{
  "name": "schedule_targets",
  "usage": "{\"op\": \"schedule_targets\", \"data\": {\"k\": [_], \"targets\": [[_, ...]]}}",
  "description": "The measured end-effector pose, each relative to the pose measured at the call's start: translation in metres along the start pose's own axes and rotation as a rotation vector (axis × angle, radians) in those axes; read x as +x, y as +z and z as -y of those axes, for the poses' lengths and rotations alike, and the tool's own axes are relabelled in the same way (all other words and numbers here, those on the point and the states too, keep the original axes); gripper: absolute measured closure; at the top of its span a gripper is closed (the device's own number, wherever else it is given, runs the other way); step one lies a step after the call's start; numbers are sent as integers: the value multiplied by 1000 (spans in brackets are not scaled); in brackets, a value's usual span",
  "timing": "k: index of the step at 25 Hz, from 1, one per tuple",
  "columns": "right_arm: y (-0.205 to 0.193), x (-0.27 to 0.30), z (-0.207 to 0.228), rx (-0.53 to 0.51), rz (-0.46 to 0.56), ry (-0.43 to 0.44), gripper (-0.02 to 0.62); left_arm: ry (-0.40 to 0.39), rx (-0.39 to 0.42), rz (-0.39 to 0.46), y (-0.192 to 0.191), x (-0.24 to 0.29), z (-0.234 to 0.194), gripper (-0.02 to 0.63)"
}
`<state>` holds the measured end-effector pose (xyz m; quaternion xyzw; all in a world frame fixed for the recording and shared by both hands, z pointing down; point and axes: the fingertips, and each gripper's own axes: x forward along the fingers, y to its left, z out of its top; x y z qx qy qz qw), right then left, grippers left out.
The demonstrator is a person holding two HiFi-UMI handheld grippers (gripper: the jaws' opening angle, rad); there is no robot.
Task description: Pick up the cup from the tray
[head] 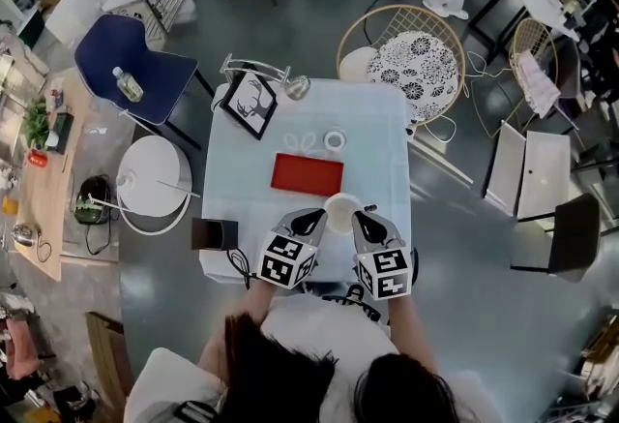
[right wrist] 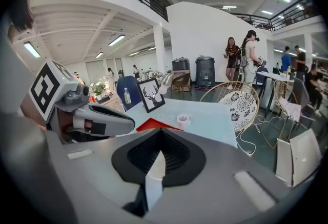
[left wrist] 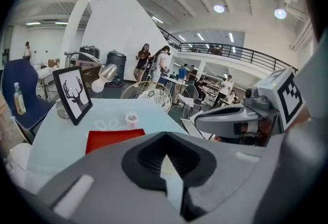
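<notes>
In the head view the white cup (head: 341, 210) hangs just past the near edge of the red tray (head: 307, 173), above the pale table (head: 382, 135). My left gripper (head: 314, 216) pinches its left side and my right gripper (head: 365, 216) its right side. Seen from the left gripper view, the left gripper (left wrist: 166, 166) is shut on a thin white strip of the cup's wall (left wrist: 172, 179). The right gripper view shows the right gripper (right wrist: 156, 166) shut on a white strip of the cup's wall (right wrist: 152, 179) as well. Most of the cup is hidden behind the jaws in both gripper views.
A framed deer picture (head: 250, 104), a desk lamp (head: 290, 84) and a tape roll (head: 335, 140) stand at the table's far half. A dark flat object (head: 213, 233) lies at the near left corner. A wicker chair (head: 416, 63), a blue chair (head: 135, 63) and a white stool (head: 153, 174) surround the table.
</notes>
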<state>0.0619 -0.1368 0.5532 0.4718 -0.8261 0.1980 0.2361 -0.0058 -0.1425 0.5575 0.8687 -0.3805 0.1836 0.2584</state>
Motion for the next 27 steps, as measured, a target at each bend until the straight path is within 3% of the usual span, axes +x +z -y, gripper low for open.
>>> {"op": "schedule_targets", "data": {"k": [6,9,14,19,27], "targets": [[2,1,3,4,-15,-56,571,-3,4,16,6,0,-3,604],[2,3,-2,-3,-21,-47,571,5,-30,27,6,0,-10,604],[2,5,-5,-19,-30,-63,572,9,-6,25,8,-3,-14,604],[0,7,-9,-41,-50,-54,571,-9,-90,59,13,-3,-14,604],[0,7,-11,-38,-40,-65,572,6,-73,57,9,-5,-16,604]]}}
